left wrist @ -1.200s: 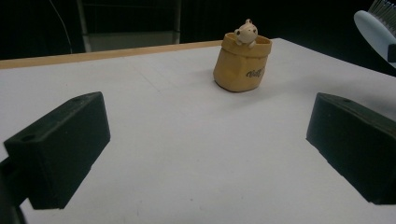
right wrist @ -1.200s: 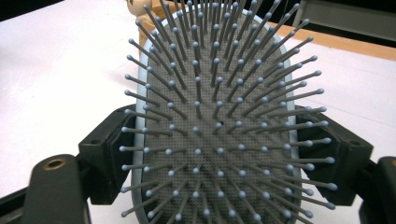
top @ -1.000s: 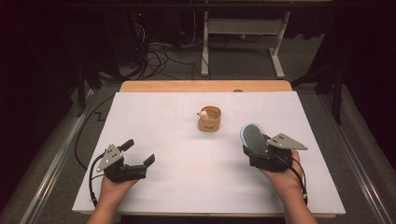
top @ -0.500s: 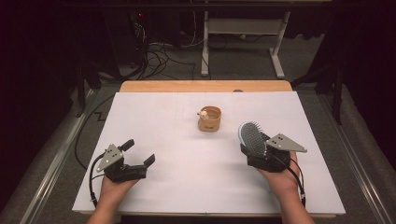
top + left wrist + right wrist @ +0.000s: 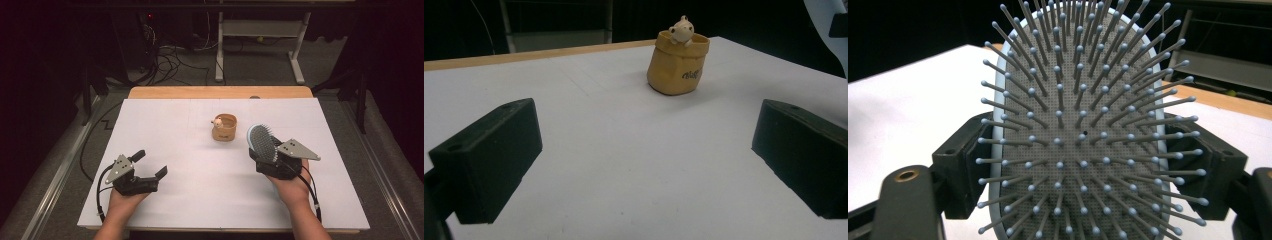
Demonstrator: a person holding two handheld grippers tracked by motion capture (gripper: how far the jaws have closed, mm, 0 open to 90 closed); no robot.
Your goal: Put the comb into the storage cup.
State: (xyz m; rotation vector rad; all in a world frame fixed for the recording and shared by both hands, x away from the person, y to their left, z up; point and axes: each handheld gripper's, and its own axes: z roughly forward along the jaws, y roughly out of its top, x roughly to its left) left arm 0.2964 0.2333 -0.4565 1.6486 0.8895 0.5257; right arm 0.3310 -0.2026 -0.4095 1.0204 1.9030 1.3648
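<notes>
Wooden desk (image 5: 220,92), covered nearly edge to edge by a white sheet (image 5: 200,165), bare wood showing as a strip along the far side. Directly on the sheet, past its middle toward the far edge: a small tan pouch-shaped pot (image 5: 224,129) with a tiny pale figure (image 5: 682,30) perched on its rim.

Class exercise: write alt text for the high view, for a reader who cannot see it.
A person's right gripper clamps a pale blue oval hairbrush with grey bristles above a white-covered table, while the left gripper rests open near the table's front left. A small tan bag-shaped pot with a cream figure on its rim stands mid-table, just beyond the brush.
</notes>
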